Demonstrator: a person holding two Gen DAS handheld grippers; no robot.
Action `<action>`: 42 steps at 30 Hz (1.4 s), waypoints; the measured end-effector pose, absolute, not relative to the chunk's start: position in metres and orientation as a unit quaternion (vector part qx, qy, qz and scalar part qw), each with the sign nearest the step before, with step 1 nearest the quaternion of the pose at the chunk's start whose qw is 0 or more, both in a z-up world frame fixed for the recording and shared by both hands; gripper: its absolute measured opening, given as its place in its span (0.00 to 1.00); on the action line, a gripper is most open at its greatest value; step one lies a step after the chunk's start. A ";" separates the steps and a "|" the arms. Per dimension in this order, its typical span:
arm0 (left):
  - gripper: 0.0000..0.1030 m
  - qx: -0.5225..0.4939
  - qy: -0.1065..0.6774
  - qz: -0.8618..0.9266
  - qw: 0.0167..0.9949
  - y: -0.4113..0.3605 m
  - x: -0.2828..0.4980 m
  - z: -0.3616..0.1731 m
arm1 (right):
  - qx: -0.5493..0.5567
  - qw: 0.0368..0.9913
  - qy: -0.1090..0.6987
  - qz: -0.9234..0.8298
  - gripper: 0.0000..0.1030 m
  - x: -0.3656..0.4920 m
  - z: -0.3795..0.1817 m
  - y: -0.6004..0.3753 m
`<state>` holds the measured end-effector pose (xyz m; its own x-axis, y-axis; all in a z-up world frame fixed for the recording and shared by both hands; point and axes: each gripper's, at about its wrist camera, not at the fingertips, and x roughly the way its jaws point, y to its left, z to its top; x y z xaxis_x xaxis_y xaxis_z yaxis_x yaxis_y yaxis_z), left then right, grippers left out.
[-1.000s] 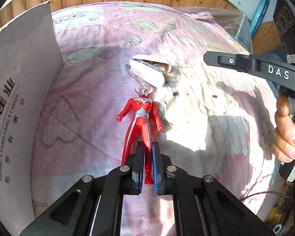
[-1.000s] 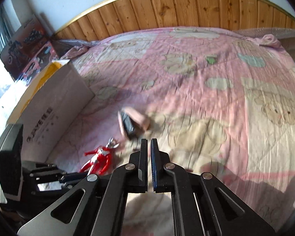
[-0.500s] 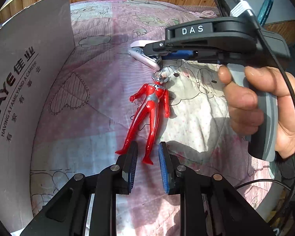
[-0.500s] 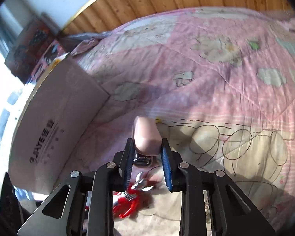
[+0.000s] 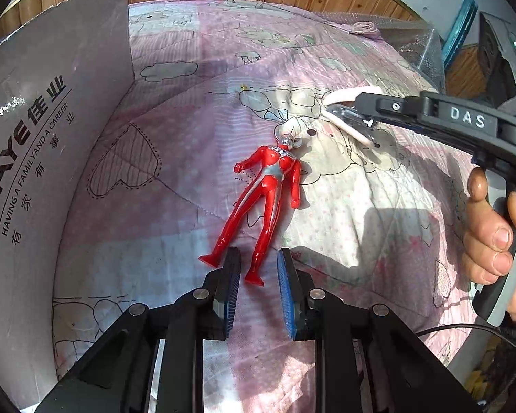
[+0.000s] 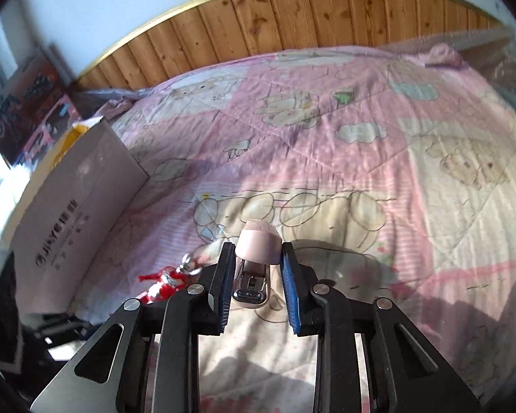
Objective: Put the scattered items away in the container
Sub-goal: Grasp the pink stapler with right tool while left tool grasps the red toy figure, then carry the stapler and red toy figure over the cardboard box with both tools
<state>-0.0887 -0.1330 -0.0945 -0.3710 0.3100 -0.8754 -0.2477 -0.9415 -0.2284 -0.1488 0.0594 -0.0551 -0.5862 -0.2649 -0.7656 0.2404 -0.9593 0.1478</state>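
Observation:
A red and silver toy figure (image 5: pixel 268 192) lies face up on the pink quilt (image 5: pixel 196 158), also visible low on the left in the right wrist view as the toy figure (image 6: pixel 165 280). My left gripper (image 5: pixel 256 261) is open, with one foot of the figure between its fingertips. My right gripper (image 6: pixel 257 258) is shut on a pink stapler (image 6: pixel 259 242). From the left wrist view the stapler (image 5: pixel 347 117) hangs just right of the figure's head, held by the right gripper (image 5: pixel 371 113). The cardboard box (image 5: pixel 51 137) stands at the left.
The box's side wall (image 6: pixel 79 206) rises beside the figure. A hand (image 5: pixel 492 241) grips the right tool's handle. Wooden panelling (image 6: pixel 292 17) backs the bed. Toy cartons (image 6: pixel 27 103) stand beyond the box. Bubble wrap (image 5: pixel 426 55) lies at the bed's far right.
My left gripper's fingers spread apart around the figure's leg. The right gripper swung in, closed on the stapler and carried it to the right of the figure's head.

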 end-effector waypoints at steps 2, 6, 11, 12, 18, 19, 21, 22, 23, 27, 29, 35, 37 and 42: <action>0.23 -0.532 -0.032 0.829 0.167 -0.135 -0.089 -0.092 | 0.442 0.146 0.031 -0.884 0.27 -0.136 -0.062 0.051; 0.37 -0.526 -0.045 0.833 0.166 -0.135 -0.099 -0.094 | 0.462 0.151 0.048 -0.873 0.33 -0.117 -0.078 0.047; 0.51 -0.516 -0.033 0.839 0.171 -0.130 -0.110 -0.090 | 0.460 0.134 0.001 -0.878 0.44 -0.116 -0.080 0.054; 0.51 -0.513 -0.028 0.841 0.169 -0.128 -0.113 -0.089 | 0.459 0.130 -0.005 -0.879 0.45 -0.118 -0.079 0.054; 0.55 -0.507 -0.030 0.845 0.167 -0.133 -0.132 -0.082 | 0.467 0.116 -0.017 -0.876 0.46 -0.129 -0.078 0.054; 0.62 -0.512 -0.034 0.840 0.177 -0.136 -0.133 -0.083 | 0.472 0.120 -0.018 -0.873 0.45 -0.130 -0.079 0.054; 0.64 -0.522 -0.030 0.829 0.200 -0.138 -0.135 -0.088 | 0.481 0.121 -0.020 -0.868 0.44 -0.132 -0.083 0.054; 0.64 -0.524 -0.018 0.826 0.206 -0.136 -0.136 -0.091 | 0.486 0.122 -0.022 -0.865 0.44 -0.133 -0.086 0.054; 0.64 -0.526 -0.005 0.823 0.215 -0.131 -0.138 -0.095 | 0.490 0.123 -0.026 -0.863 0.44 -0.133 -0.089 0.054; 0.61 -0.502 0.027 0.834 0.228 -0.110 -0.147 -0.105 | 0.492 0.116 -0.031 -0.863 0.44 -0.133 -0.093 0.054; 0.37 -0.503 0.027 0.836 0.218 -0.105 -0.151 -0.103 | 0.493 0.114 -0.033 -0.862 0.39 -0.132 -0.091 0.055; 0.25 -0.509 0.005 0.835 0.210 -0.110 -0.148 -0.097 | 0.488 0.113 -0.050 -0.864 0.30 -0.132 -0.091 0.057; 0.37 -0.500 -0.004 0.839 0.215 -0.112 -0.146 -0.100 | 0.488 0.113 -0.057 -0.864 0.30 -0.134 -0.094 0.058; 0.23 -0.498 -0.014 0.837 0.226 -0.115 -0.141 -0.101 | 0.489 0.108 -0.078 -0.862 0.27 -0.136 -0.094 0.059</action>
<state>-0.1411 -0.1148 -0.1010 -0.4020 0.3921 -0.8275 -0.3639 -0.8977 -0.2485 -0.1365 0.0589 -0.0943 -0.4985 -0.2635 -0.8259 0.1103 -0.9642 0.2411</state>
